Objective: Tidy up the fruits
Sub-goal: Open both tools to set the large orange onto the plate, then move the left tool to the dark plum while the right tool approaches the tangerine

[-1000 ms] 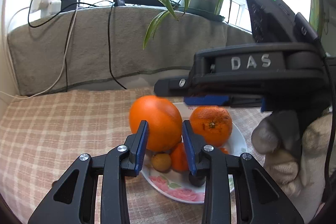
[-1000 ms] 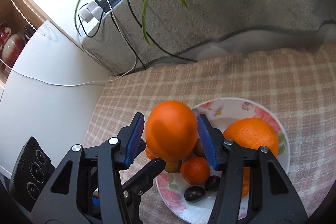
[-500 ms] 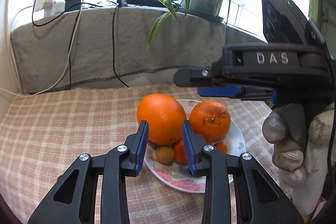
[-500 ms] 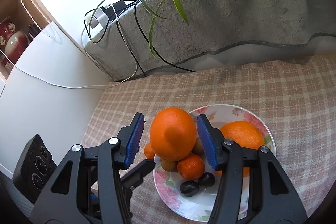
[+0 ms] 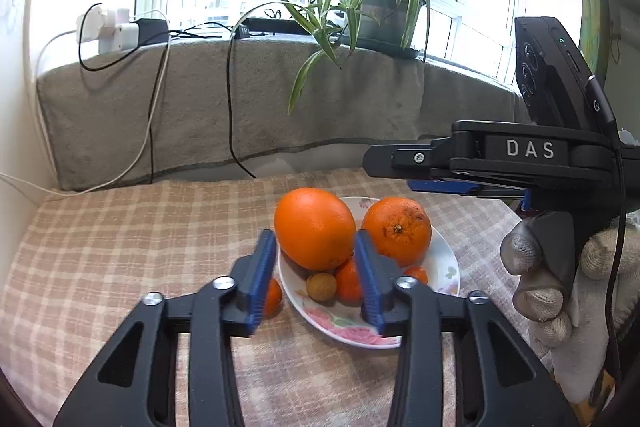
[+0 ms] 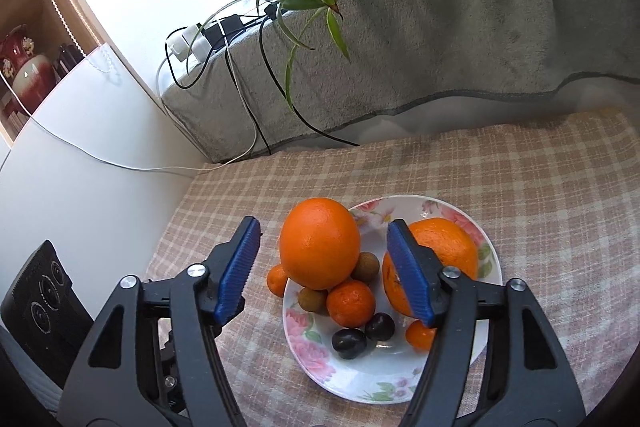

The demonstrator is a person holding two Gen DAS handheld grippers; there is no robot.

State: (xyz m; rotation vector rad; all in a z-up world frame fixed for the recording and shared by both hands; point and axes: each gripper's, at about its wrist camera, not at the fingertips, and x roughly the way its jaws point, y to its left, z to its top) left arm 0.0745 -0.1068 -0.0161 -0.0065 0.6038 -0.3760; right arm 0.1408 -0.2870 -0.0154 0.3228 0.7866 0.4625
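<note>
Presently, the left gripper (image 5: pixel 316 277) and right gripper (image 6: pixel 322 269) were found apart, jaws just opened, nothing clamped. Beyond both, the large orange (image 6: pixel 319 243) was seen piled on small fruits at the left of the floral plate (image 6: pixel 384 379), a second orange (image 6: pixel 440 259) at its right.

Left gripper (image 5: pixel 316 275) low in front, jaws just opened wider, nothing between the pads. Beyond it, floral plate (image 5: pixel 448 267) on checked cloth (image 5: pixel 120 239), holding large orange (image 5: pixel 315 229), second orange (image 5: pixel 397 231) to its right, small brown fruit (image 5: pixel 321 287) nearer. Small mandarin (image 5: pixel 273 297) left of the plate, on the cloth. Right gripper (image 5: pixel 436 175) at right, side-on, gloved hand (image 5: pixel 560 279) beneath. Potted plant (image 5: pixel 376 3) far on the sill.
</note>
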